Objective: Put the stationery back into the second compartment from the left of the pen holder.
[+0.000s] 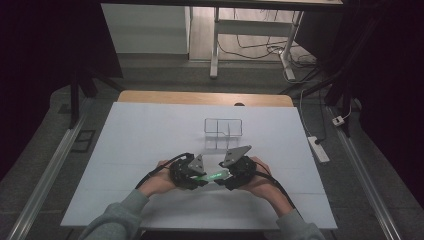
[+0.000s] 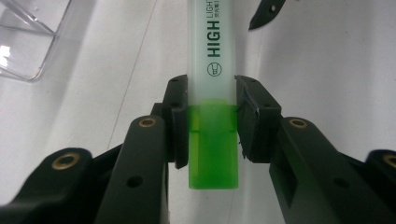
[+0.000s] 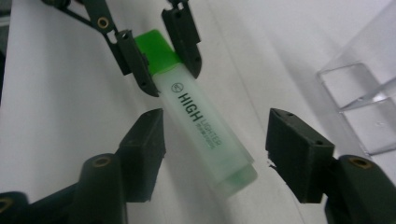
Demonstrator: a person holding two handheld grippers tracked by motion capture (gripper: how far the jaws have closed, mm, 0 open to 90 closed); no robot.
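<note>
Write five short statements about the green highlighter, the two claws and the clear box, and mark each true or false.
1. The left claw grips the green plastic highlighter at its cap end. True.
2. The right claw is clamped tight on the highlighter. False: its jaws stand apart around the body, with a gap on the right side.
3. The highlighter lies inside the clear plastic divided box. False: it is held outside it, nearer the person.
4. The highlighter's body reads HIGH. True.
5. The table cover is red. False: white.
</note>
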